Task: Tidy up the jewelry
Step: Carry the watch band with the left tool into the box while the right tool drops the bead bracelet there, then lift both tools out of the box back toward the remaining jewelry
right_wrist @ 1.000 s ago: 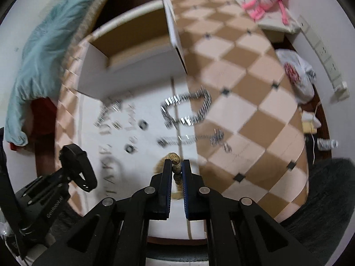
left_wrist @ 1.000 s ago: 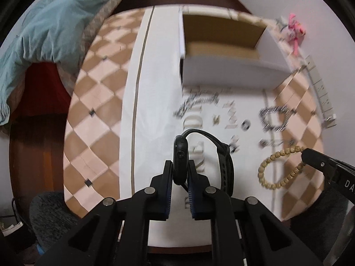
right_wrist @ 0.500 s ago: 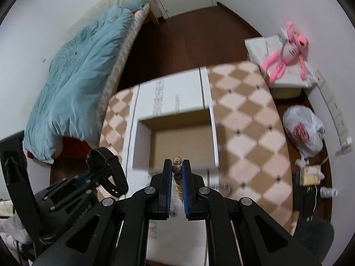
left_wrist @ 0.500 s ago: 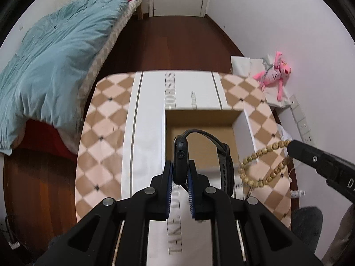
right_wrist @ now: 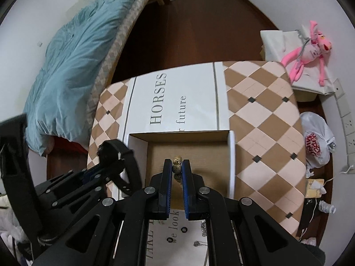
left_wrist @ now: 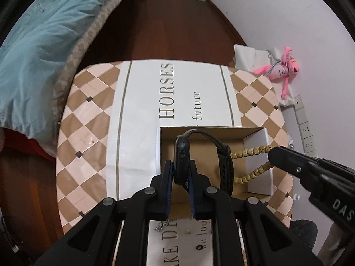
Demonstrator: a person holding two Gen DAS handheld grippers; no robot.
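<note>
My left gripper (left_wrist: 180, 166) is shut on a black smartwatch (left_wrist: 183, 155), whose strap (left_wrist: 225, 166) loops to the right, and holds it above the open white cardboard box (left_wrist: 158, 146). My right gripper (right_wrist: 176, 166) is shut on a wooden bead bracelet (right_wrist: 177, 163); in the left wrist view the beads (left_wrist: 250, 150) hang from it over the box's right side. The box (right_wrist: 231, 155) has a brown inside. The left gripper with the watch (right_wrist: 117, 155) shows at the left in the right wrist view.
The table has a checkered cloth (left_wrist: 88, 115) with a white printed runner (left_wrist: 142, 102). Small rings (right_wrist: 183, 229) and chains (left_wrist: 158, 227) lie on the runner near me. A bed with a teal blanket (left_wrist: 40, 44) stands left. A pink plush toy (right_wrist: 308, 51) and a plastic bag (right_wrist: 315, 141) lie right.
Both grippers have lifted from the runner and moved forward over the box, carrying the watch and the bead bracelet. The loose jewelry has dropped toward the bottom of the views.
</note>
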